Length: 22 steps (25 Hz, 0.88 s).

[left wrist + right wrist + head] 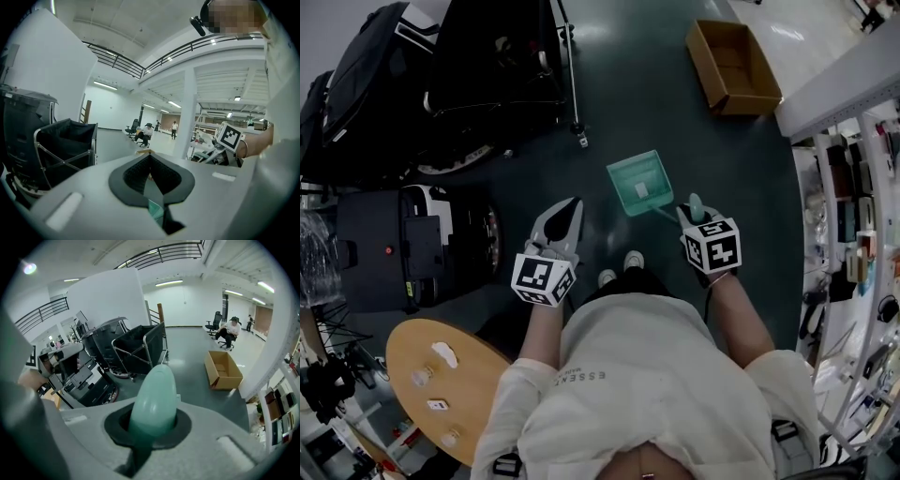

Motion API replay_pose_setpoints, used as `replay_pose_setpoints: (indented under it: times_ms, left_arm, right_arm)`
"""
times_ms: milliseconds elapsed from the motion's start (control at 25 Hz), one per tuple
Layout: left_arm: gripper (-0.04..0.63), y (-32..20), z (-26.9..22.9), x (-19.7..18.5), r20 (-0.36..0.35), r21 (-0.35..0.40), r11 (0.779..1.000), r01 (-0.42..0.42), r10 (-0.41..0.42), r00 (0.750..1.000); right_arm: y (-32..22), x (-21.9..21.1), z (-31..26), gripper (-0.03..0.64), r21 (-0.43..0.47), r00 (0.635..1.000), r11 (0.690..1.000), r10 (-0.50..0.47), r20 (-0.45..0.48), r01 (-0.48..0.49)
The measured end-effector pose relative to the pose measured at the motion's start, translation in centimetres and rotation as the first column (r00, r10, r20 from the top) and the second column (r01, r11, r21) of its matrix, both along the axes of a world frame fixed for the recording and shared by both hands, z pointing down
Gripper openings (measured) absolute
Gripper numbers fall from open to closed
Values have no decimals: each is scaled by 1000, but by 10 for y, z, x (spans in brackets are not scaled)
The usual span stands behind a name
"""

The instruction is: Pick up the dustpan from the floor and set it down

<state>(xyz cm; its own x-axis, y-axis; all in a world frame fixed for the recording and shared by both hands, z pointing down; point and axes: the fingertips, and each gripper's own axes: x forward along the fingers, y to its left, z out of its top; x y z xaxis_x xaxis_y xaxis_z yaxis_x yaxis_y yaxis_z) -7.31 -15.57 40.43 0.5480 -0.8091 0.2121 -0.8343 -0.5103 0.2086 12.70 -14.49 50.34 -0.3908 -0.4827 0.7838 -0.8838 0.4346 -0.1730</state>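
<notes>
A green dustpan (639, 183) hangs over the dark floor in front of the person's feet, seen from above in the head view. Its thin handle runs back to my right gripper (694, 210), which is shut on it. In the right gripper view the rounded green handle end (153, 399) sticks out from between the black pads of that gripper (152, 427). My left gripper (565, 217) is held to the left of the dustpan, apart from it. Its jaws meet at the tips with nothing between them (150, 161). The right gripper's marker cube (229, 136) shows in the left gripper view.
An open cardboard box (733, 66) lies on the floor beyond the dustpan. Black fabric carts (487, 56) and a black machine (403, 244) stand to the left. A round wooden table (412, 352) is at the near left, and shelving (853, 216) runs along the right.
</notes>
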Motion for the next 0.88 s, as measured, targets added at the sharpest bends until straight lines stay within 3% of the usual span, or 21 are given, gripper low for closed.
replay_pose_setpoints:
  times_ms: [480, 880]
  left_arm:
    - [15, 3, 14, 1, -10, -22, 998, 50, -50, 999]
    - [15, -44, 34, -19, -18, -57, 994, 90, -91, 996]
  right_arm:
    - [-8, 2, 26, -5, -51, 1000, 998, -22, 13, 23]
    - [-58, -22, 72, -5, -119, 1000, 993, -26, 1, 26]
